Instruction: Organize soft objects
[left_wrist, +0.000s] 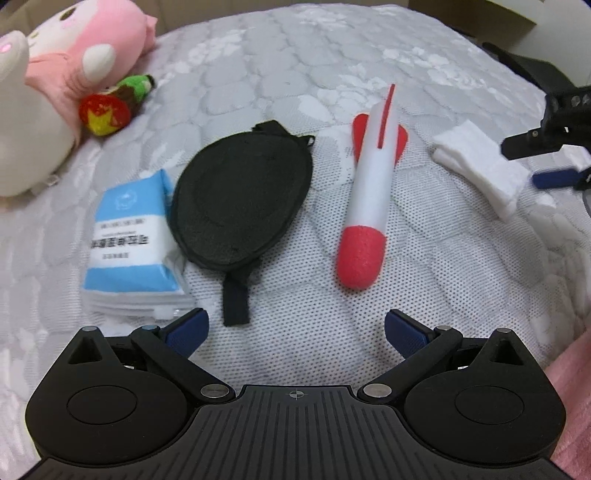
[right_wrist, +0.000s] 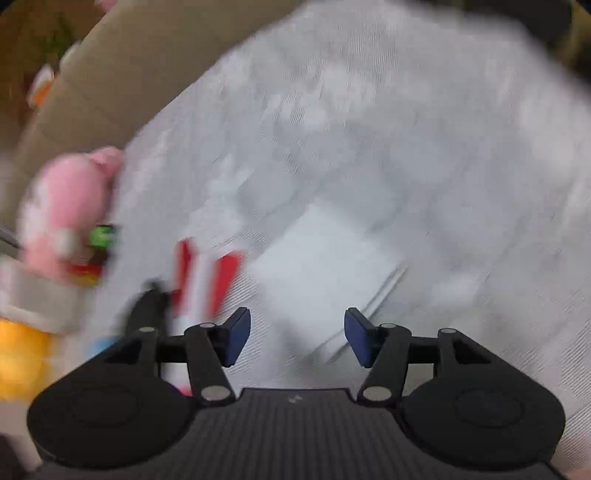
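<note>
left gripper (left_wrist: 295, 332) – fingers spread wide, nothing held, aimed at a near row laid side by side: tissue pack (left_wrist: 129, 236), black eye mask (left_wrist: 240, 199), foam rocket (left_wrist: 369, 206), white folded cloth (left_wrist: 480, 166). right gripper (right_wrist: 297, 338) – held apart, empty, over the cloth. farther left, plush toys (left_wrist: 55, 92) are heaped – seemingly grouped.

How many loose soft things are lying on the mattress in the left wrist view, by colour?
Pink and cream: 1, big plush toy
Red and green: 1, small plush
Blue and white: 1, tissue pack
Black: 1, eye mask
Red and white: 1, foam rocket
White: 1, folded cloth
Total: 6
</note>
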